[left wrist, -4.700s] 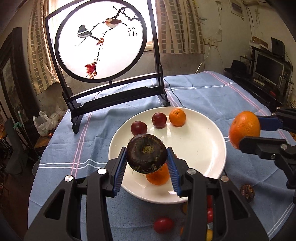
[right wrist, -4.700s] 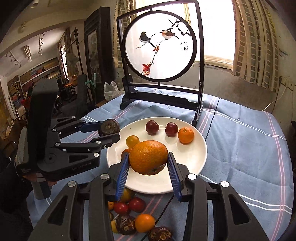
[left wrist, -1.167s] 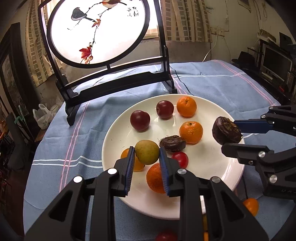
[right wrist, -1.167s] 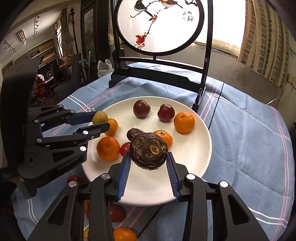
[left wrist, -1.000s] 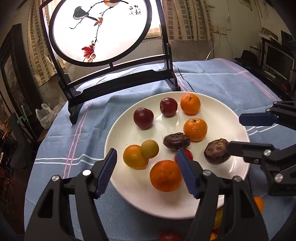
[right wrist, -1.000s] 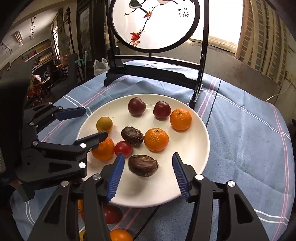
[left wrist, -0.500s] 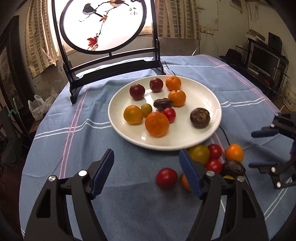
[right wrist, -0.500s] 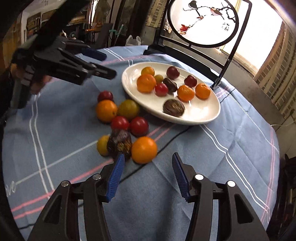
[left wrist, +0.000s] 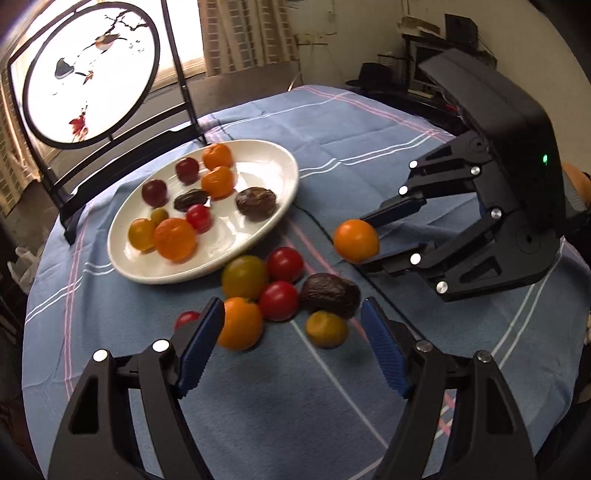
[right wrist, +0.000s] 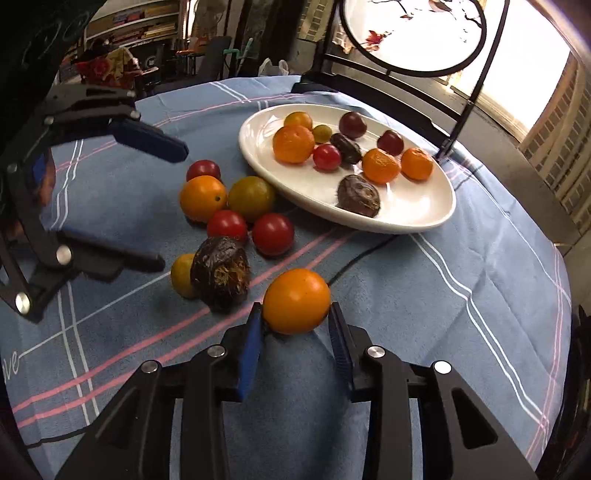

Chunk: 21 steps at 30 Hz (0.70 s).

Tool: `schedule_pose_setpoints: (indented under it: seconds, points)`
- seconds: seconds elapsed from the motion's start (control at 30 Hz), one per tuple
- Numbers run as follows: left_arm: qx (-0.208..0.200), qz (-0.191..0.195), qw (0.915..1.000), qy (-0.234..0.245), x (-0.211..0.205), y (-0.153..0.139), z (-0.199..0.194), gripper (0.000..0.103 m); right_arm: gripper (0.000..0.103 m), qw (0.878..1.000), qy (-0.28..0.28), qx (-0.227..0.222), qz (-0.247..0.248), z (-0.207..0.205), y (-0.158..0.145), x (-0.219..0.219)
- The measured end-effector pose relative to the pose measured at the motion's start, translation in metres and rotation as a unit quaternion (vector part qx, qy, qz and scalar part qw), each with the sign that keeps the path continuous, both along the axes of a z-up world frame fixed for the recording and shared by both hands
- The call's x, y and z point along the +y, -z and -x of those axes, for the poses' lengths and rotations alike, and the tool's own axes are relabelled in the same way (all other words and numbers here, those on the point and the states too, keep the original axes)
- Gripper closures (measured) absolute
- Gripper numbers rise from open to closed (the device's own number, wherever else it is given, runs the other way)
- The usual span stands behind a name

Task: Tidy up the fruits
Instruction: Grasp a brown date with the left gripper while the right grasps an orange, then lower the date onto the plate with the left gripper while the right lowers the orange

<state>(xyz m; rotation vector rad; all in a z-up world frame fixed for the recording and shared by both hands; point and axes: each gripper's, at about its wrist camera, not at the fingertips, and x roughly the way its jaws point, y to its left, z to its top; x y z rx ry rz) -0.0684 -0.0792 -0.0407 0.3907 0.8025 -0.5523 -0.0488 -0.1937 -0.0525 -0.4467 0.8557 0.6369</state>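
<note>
A white plate [left wrist: 266, 162] [right wrist: 436, 206] holds several fruits: oranges, dark red plums, a red tomato and two brown wrinkled fruits. Loose fruits lie on the blue cloth beside it: red tomatoes [left wrist: 277, 300], an orange [left wrist: 238, 328], a yellow-green one [left wrist: 243, 277], a brown wrinkled fruit [left wrist: 328, 295] [right wrist: 221, 272] and a small yellow one [left wrist: 325, 328]. My right gripper [right wrist: 295, 328] [left wrist: 364, 240] is shut on an orange fruit [right wrist: 296, 301] [left wrist: 355, 240], just off the cloth. My left gripper [left wrist: 291, 343] [right wrist: 159, 206] is open and empty, hovering over the loose pile.
A black stand with a round bird-painting screen [left wrist: 88, 74] [right wrist: 413, 33] rises behind the plate. A thin black cable [right wrist: 365, 254] runs across the cloth by the plate. The round table's edge drops off on all sides, with room clutter beyond.
Both grippers let go of fruit on the plate and pulled back to the loose pile. My right gripper has closed on an orange fruit; my left has lowered, open, over the pile.
</note>
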Motion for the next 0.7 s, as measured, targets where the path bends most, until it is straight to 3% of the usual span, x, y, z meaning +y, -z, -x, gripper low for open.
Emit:
schedule_pose_setpoints:
  seconds: [0.17,0.23,0.3,0.33,0.43,0.57,0.7]
  points:
    - [0.004,-0.033,0.9993,0.020,-0.032,0.017,-0.011,0.031,0.067,0.999,0.029,0.005,-0.023,0.010,-0.006,-0.029]
    - [0.006,-0.053,0.9985,0.016,-0.037,0.025,-0.015,0.045,0.067,0.999,0.033,0.006,-0.027,0.012,-0.006,-0.034]
    - [-0.010,-0.063,0.9977,0.023,-0.041,0.026,-0.014,0.050,0.067,0.999,0.034,0.007,-0.032,0.014,-0.005,-0.037]
    - [-0.005,-0.058,0.9979,0.028,-0.041,0.025,-0.014,0.062,0.067,0.999,0.035,0.006,-0.033,0.015,-0.005,-0.038]
    - [0.000,-0.050,0.9983,0.028,-0.039,0.020,-0.012,0.062,0.067,0.998,0.041,0.006,-0.043,0.015,-0.006,-0.040]
    - [0.010,-0.005,0.9998,0.014,-0.020,0.004,-0.011,0.062,0.067,0.997,0.049,0.003,-0.063,0.015,-0.013,-0.044]
    - [-0.016,0.028,0.9994,-0.013,0.003,-0.022,-0.014,0.062,0.067,0.996,0.052,-0.002,-0.078,0.015,-0.023,-0.044]
